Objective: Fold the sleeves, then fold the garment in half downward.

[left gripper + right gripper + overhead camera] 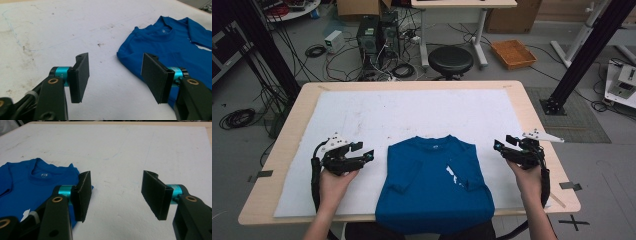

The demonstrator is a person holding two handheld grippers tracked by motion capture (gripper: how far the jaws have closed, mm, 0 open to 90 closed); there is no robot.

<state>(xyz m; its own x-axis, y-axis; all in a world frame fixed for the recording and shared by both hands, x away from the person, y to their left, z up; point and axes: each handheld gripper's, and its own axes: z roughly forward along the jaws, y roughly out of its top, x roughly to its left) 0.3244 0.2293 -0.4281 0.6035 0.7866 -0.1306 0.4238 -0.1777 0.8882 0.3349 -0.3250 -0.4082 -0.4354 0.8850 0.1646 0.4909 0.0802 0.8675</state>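
On the white surface (pixel 362 115), I am holding both claws (pixel 367 152) (pixel 501 145) released beside the blue T-shirt (pixel 432 185); a careless grab risks unfolding its sleeves.

matt blue cloth shirt (pixel 434 182), scuffed white mat (pixel 377 112)

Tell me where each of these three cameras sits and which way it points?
High view: above the table's near side, looking forward and down at the blue T-shirt; both forearms and the left claw and right claw show.
Left gripper view: on the left claw, facing the shirt's collar; open jaws show.
Right gripper view: on the right claw, open over the white cover.
All share the shirt.
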